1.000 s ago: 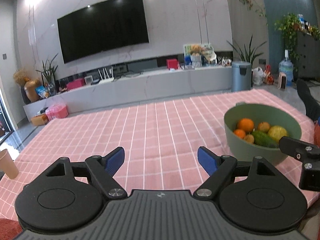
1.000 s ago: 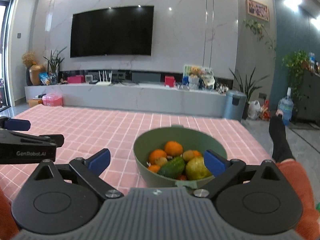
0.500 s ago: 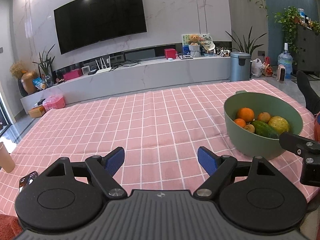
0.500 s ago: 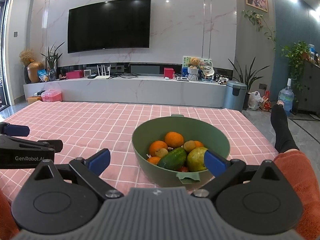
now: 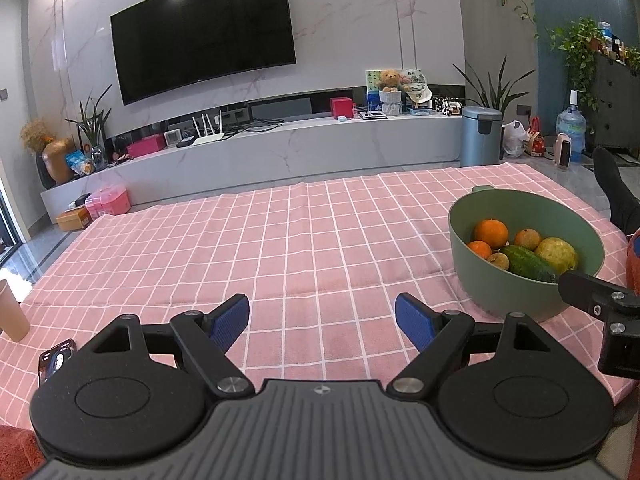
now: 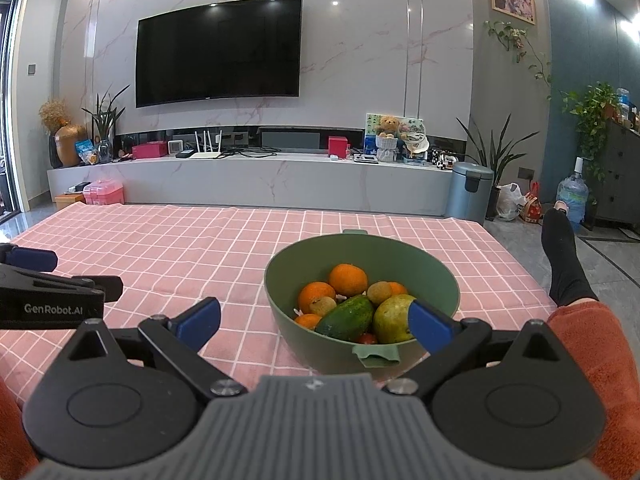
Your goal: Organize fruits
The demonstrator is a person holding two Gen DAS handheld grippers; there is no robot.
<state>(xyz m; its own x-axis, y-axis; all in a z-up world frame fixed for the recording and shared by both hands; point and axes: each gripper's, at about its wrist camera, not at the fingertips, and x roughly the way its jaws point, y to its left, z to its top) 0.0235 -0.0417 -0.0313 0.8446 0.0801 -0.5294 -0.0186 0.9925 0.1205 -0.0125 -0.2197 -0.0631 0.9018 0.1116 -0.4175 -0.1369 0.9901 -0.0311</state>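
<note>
A green bowl [image 5: 500, 292] [image 6: 280, 280] sits on the pink checked tablecloth [image 5: 300, 248] at the right. It holds oranges [image 6: 347, 279], a cucumber [image 6: 346, 318], a yellow-green guava [image 6: 392, 314] and small brown fruits [image 6: 378, 292]. My left gripper [image 5: 322, 320] is open above bare cloth, left of the bowl. In the right wrist view my right gripper [image 6: 316, 322] is open in front of the bowl's near rim, nothing between its fingers. The left gripper's side shows at the left edge [image 6: 48, 292].
A paper cup [image 5: 12, 316] and a phone [image 5: 56, 360] lie at the table's left edge. A person's socked foot [image 6: 560, 256] and an orange-red sleeve or cloth [image 6: 592, 344] are at the right. A TV bench and bin [image 6: 468, 192] stand beyond the table.
Both cameras have tilted down and steadied slightly, so the table and bowl show lower and fuller. Both grippers stay open. The fruits have not moved.
</note>
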